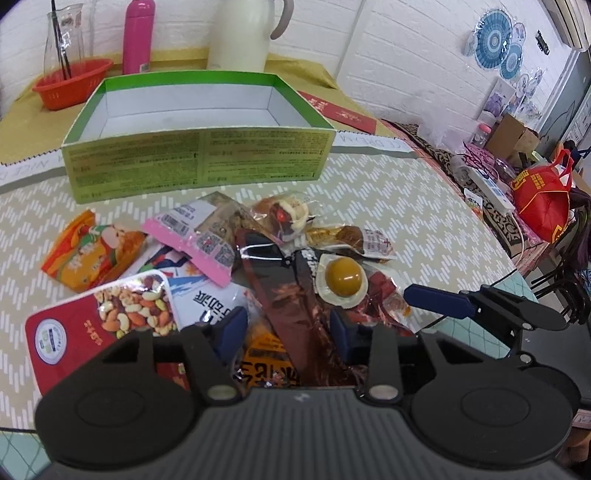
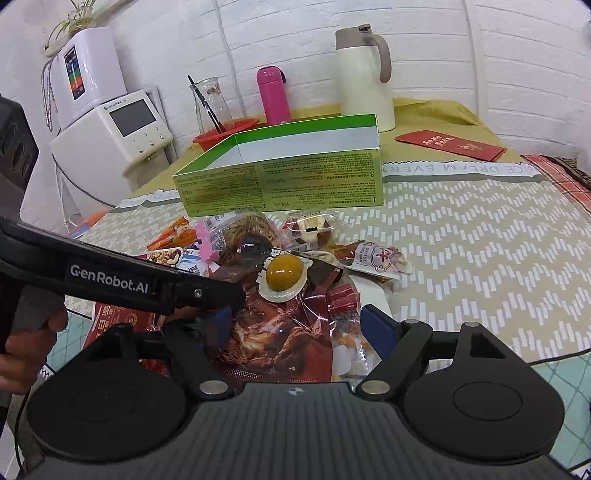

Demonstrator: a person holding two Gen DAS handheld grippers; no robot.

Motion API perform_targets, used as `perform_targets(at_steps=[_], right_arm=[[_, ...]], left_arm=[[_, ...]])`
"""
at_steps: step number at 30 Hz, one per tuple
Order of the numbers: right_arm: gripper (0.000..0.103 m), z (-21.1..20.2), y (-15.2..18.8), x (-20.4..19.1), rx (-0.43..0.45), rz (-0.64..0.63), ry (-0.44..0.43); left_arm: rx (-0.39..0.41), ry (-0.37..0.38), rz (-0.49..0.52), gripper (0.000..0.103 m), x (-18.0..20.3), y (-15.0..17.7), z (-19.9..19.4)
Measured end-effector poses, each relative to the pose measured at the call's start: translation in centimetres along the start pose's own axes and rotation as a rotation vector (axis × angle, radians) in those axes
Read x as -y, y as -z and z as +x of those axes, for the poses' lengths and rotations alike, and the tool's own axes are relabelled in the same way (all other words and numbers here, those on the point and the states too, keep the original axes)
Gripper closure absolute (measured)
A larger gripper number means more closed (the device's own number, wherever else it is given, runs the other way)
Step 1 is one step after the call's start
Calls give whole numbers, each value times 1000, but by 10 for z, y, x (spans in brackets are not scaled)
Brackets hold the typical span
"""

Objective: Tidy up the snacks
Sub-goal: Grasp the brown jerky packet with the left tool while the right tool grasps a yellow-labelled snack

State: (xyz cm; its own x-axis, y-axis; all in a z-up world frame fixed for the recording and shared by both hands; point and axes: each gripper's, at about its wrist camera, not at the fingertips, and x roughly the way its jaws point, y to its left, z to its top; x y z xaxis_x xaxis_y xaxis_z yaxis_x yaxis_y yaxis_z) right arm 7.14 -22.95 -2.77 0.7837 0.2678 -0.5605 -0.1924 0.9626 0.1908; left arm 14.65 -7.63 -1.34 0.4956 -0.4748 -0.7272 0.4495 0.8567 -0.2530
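Note:
A heap of snack packets lies on the patterned table mat in front of an open green box [image 1: 199, 162] [image 2: 280, 181] with nothing in it. My left gripper [image 1: 288, 332] is low over the heap, and a long dark brown packet [image 1: 284, 291] lies between its fingers. A gap shows beside the left pad, so the jaws stand open. My right gripper [image 2: 297, 323] stands wide open over the same brown packet [image 2: 258, 332], just right of the left gripper [image 2: 232, 299]. A sealed brown egg [image 1: 343, 280] [image 2: 283, 275] sits just beyond both. A red nut packet [image 1: 92, 325] lies at the left.
Behind the box stand a red basket [image 1: 70, 83], a pink bottle [image 1: 138, 35] and a cream jug [image 1: 243, 33]. A red envelope [image 2: 450, 146] lies at the back right. White appliances [image 2: 110, 136] stand left of the table. A red bag [image 1: 543, 195] sits beyond the right edge.

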Motion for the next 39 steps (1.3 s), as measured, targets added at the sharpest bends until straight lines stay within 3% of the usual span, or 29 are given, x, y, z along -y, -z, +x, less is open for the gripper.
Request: perform_targets(at_steps=[2,7,8,10,11,20,27,34,39], right_arm=[[0,3,-2,0,7,-4,0],[2,2,-1,-3,-18,-66,16],[6,0,0,-2,-19,-62,9],[34,-1,0,2,-33,-13,-48],[35,-1,0,1,-26,-12,-50],[21,9,-6,-5,7,-78,-18],[30,8,-13,0,-1,-84,14],[30,34,-20,-4,-14,-54,-65],[38,26,-17,-1,17,-48,-49]], left_arm=[[0,4,4,73,0,-2,0],[5,10,25,72,-1,1,-2],[10,12,28,72,-2,3,-3],[12,18,26,72,-4,3,-4],[12,21,23,72,-5,3,-4],[14,54,-11,74,-14,0,-5],[28,73,-55,74,-24,3,-11],[38,86,-41,75,-28,6,-15],[54,92,3,66,-21,4,-13]])
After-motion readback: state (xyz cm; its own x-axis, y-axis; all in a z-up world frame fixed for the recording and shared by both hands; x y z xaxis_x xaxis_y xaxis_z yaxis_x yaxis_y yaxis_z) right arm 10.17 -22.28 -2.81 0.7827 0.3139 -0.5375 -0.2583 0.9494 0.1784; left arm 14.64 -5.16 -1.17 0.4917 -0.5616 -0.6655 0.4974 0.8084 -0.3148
